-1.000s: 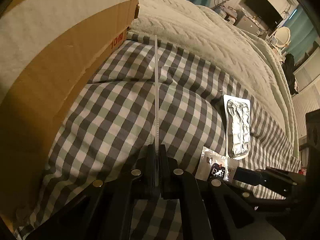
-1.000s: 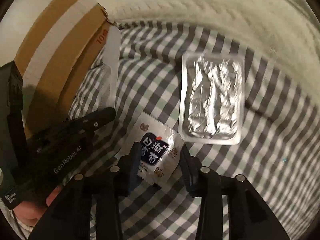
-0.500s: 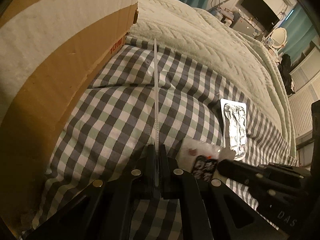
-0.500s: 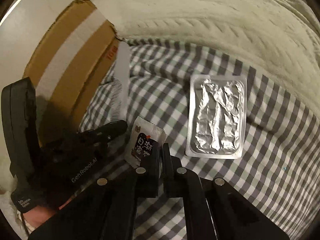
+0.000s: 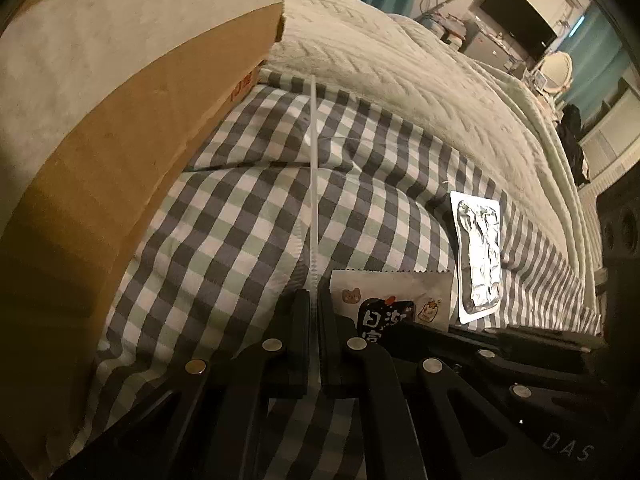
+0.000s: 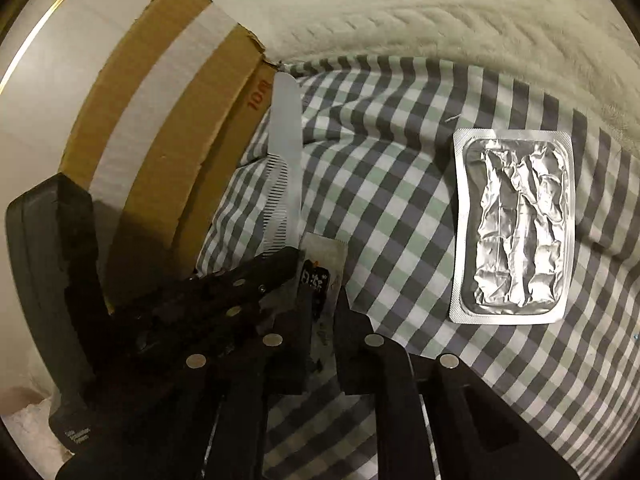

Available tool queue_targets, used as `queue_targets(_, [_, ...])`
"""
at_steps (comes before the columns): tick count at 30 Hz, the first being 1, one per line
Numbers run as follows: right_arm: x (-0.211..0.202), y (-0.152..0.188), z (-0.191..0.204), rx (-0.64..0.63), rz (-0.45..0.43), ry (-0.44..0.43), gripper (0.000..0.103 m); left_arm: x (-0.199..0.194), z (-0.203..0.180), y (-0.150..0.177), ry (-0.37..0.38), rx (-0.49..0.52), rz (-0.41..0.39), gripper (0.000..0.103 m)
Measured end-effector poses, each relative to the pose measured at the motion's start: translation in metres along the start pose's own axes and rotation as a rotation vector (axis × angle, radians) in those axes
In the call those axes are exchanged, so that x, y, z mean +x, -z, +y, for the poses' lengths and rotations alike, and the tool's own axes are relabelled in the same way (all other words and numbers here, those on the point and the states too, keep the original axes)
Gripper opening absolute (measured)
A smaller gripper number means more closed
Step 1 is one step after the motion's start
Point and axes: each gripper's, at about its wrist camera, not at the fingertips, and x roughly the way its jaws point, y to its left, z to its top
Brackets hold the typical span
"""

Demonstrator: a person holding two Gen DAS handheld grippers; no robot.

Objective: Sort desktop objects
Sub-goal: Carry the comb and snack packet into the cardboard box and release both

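Comb [image 6: 285, 160]: white, long and flat, fine teeth along one edge; seen edge-on from the left wrist, lifted above the checked cloth [image 5: 240, 220].
Left gripper [image 5: 314, 304]: fingers clamped on the comb's toothed end.
Sachet [image 5: 394, 300]: white, serrated top, black label, small bear prints.
Right gripper [image 6: 325, 304]: pinching the sachet upright.
Foil blister pack [image 6: 516, 224]: flat on the cloth, well apart.
Cardboard box [image 5: 120, 120]: just beside the comb.

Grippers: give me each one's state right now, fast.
Left gripper: shut on the white comb.
Right gripper: shut on the small printed sachet.
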Motion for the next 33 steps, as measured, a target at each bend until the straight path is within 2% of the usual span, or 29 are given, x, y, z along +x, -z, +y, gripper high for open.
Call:
queue_targets(2, [-0.005, 0.000, 0.005, -0.044, -0.007, 0.029, 0.006, -0.004, -0.002, 0.000, 0.004, 0.005, -0.015, 0.003])
queue_targets(6, [-0.034, -0.010, 0.019, -0.134, -0.078, 0.104, 0.005, -0.030, -0.010, -0.008, 0.046, -0.019, -0.114, 0.003])
queue_targets(13, [-0.107, -0.030, 0.040, -0.142, -0.202, 0.174, 0.005, -0.103, -0.035, -0.036, 0.121, 0.027, -0.228, 0.003])
queue_targets(15, [-0.136, -0.033, 0.053, -0.140, -0.237, 0.177, 0.005, -0.131, -0.035, -0.044, 0.156, 0.025, -0.257, 0.003])
queue_targets(19, [-0.181, -0.031, 0.072, -0.118, -0.273, 0.186, 0.006, -0.173, -0.025, -0.056, 0.169, 0.015, -0.276, 0.003])
queue_targets(20, [-0.186, -0.027, 0.076, -0.104, -0.277, 0.179, 0.007, -0.183, -0.021, -0.059, 0.166, 0.013, -0.280, 0.003])
queue_targets(22, [-0.182, -0.019, 0.082, -0.079, -0.252, 0.198, 0.028, -0.195, -0.017, -0.063, 0.152, 0.025, -0.267, 0.003])
queue_targets(23, [-0.181, -0.015, 0.084, -0.078, -0.238, 0.214, 0.042, -0.201, -0.015, -0.065, 0.141, 0.036, -0.263, 0.003])
queue_targets(24, [-0.178, -0.012, 0.086, -0.085, -0.223, 0.228, 0.045, -0.206, -0.012, -0.066, 0.130, 0.049, -0.261, 0.003])
queue_targets(28, [-0.176, 0.000, 0.096, -0.166, -0.165, 0.322, 0.046, -0.224, -0.002, -0.074, 0.095, 0.084, -0.229, 0.003])
queue_targets(31, [-0.186, -0.004, 0.106, -0.200, -0.165, 0.372, 0.055, -0.244, 0.011, -0.086, 0.070, 0.093, -0.240, 0.003])
queue_targets(33, [-0.191, -0.013, 0.113, -0.195, -0.163, 0.376, 0.063, -0.262, 0.018, -0.093, 0.044, 0.116, -0.261, 0.003])
